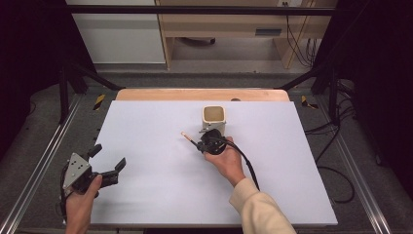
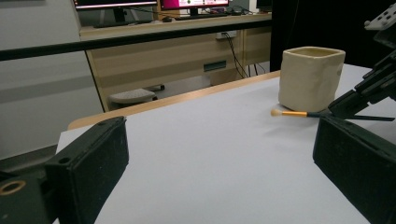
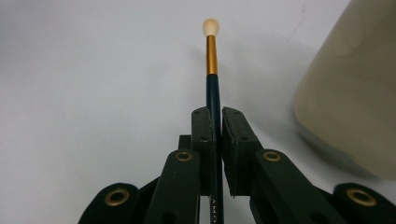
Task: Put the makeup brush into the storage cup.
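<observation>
Lettering runs along the dark handle of the brush [image 3: 213,79] down between the jaws in the right gripper view, "A M O" or close to it, too cut off to read fully. The right gripper [image 3: 215,119] is clamped tight on that handle, its 2 pads pressed against it from both sides, gold ferrule and pale tip sticking out ahead. From the high view the brush [image 1: 189,139] points left and far, just left of the cream cup [image 1: 214,119], which stands right beside the right gripper [image 1: 207,142] near the table's [image 1: 146,146] middle. Over at the near left corner, the left gripper [image 1: 104,163] has its jaws spread wide, nothing between them.
</observation>
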Action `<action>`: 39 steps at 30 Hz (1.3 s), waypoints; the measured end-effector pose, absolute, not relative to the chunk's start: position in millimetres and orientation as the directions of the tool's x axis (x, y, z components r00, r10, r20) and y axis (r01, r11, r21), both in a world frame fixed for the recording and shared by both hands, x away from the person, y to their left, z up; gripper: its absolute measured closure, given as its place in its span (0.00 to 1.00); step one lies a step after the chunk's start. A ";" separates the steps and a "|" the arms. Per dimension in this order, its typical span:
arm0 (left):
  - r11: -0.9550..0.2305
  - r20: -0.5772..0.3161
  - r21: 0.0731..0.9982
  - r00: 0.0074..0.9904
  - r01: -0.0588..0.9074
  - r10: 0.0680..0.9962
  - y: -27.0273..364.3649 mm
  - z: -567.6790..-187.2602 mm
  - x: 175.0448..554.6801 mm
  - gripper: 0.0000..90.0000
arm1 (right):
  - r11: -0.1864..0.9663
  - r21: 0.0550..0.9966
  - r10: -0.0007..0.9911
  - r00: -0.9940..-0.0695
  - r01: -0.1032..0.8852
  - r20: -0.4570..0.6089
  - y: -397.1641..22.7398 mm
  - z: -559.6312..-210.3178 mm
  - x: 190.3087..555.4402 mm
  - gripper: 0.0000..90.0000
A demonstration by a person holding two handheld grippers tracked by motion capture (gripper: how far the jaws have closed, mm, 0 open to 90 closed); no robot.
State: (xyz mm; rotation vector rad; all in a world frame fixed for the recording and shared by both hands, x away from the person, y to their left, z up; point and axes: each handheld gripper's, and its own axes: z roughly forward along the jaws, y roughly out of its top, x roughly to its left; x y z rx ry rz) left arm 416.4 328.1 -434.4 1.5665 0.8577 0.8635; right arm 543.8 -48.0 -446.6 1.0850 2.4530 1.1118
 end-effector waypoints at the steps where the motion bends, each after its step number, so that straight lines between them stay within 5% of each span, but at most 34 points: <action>1: -0.142 0.087 0.987 0.474 0.081 0.876 327.7 -434.3 416.5 0.03 | 0.424 0.736 0.711 -0.697 0.528 0.091 -50.0 -445.2 541.4 0.93; 22: -0.167 0.062 0.978 0.585 0.127 0.808 272.6 -437.1 418.5 0.05 | 0.208 0.898 0.670 -0.725 0.388 0.159 -116.3 -435.4 499.6 0.93; 39: -0.108 -0.011 0.983 0.642 0.147 0.766 227.7 -436.7 419.7 0.06 | 0.146 0.935 0.645 -0.747 0.323 0.158 -121.2 -428.8 484.7 0.93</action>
